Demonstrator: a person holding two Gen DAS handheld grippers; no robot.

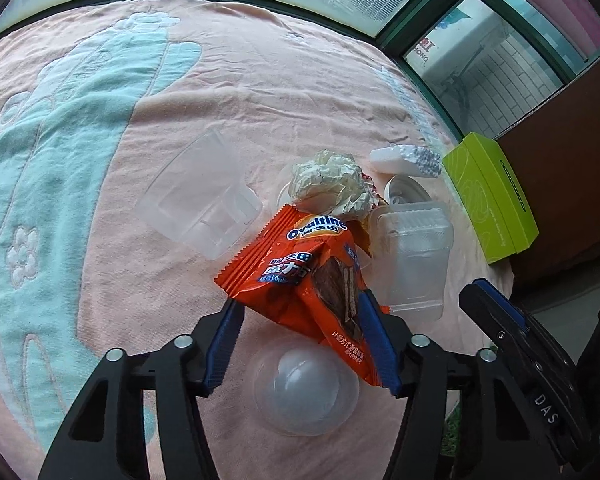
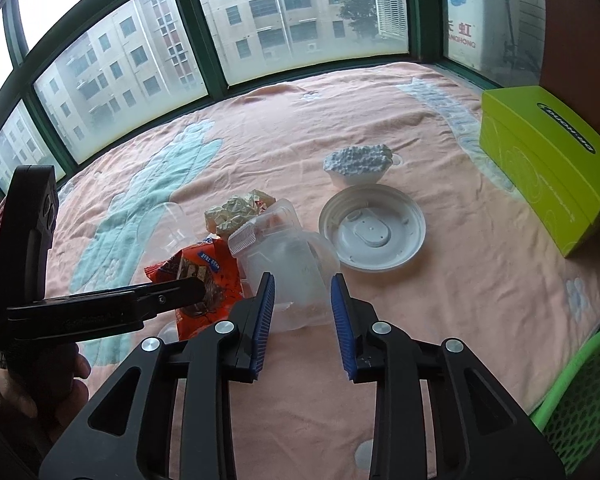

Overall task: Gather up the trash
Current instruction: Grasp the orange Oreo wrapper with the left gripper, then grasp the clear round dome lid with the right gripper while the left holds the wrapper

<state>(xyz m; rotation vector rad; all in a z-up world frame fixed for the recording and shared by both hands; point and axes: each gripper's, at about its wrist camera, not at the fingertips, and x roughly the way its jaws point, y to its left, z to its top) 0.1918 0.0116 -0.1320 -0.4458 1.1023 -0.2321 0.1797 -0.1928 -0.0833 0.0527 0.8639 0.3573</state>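
An orange Ovaltine snack wrapper stands buckled into a ridge between the blue pads of my left gripper, which is shut on it. A clear plastic box lies just right of the wrapper. My right gripper hovers over the box's near end with its jaws drawn narrow. In the left wrist view it stands apart from the box's right edge with nothing between its pads. Crumpled tissue rests behind the wrapper.
On the pink towel lie a clear cup on its side, a clear dome lid, a white round lid and a white foam piece. A green box sits right, a green basket nearer.
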